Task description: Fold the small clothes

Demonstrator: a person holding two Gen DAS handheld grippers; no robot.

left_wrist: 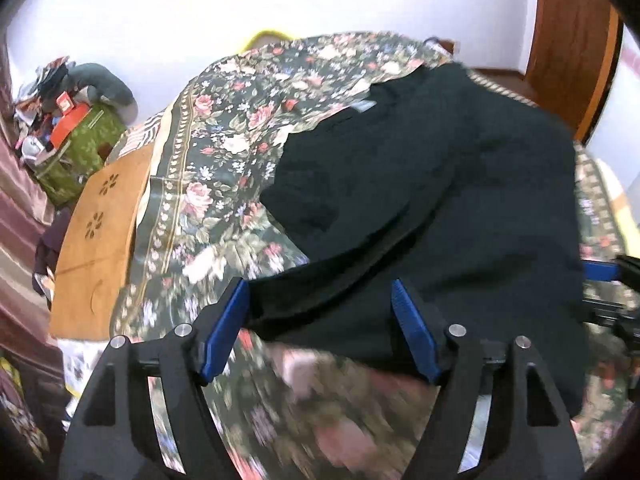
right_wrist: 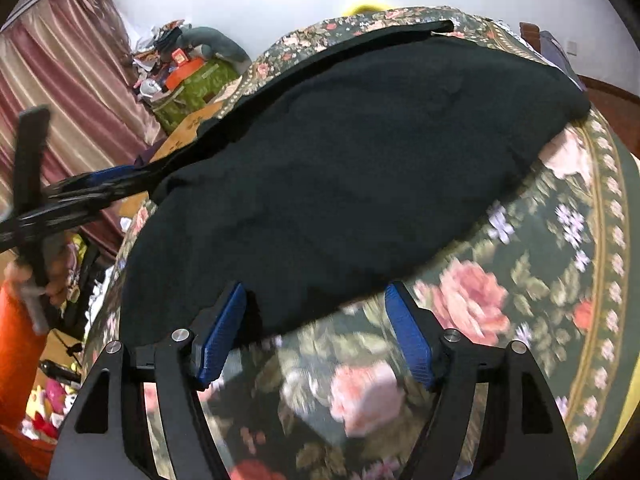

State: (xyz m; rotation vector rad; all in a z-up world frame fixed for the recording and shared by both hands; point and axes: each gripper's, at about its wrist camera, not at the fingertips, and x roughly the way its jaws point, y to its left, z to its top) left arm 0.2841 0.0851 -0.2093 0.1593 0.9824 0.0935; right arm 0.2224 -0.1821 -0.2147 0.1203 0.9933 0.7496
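Item: one black, soft, matte knit garment (right_wrist: 340, 168), lying spread on the dark green rose-print bedspread (right_wrist: 540, 280), part of it already doubled over itself along a diagonal ridge.

Left gripper (left_wrist: 320, 320): my blue ribbed fingers (left_wrist: 224, 328) stand wide apart, straddling the near hem; nothing pinched.

Right gripper (right_wrist: 316, 320): fingers likewise apart, the near edge of the cloth lying between them, not gripped.

Handling, as I judge it: I should lower both sets of tips flat to the hem, take a single layer at matching corners, then carry it evenly so the limp fabric does not bunch. The bedspread is loose cloth too; catching it is the risk.

Also: tan wooden board (left_wrist: 96, 240) with flower cut-outs, beside the bed.
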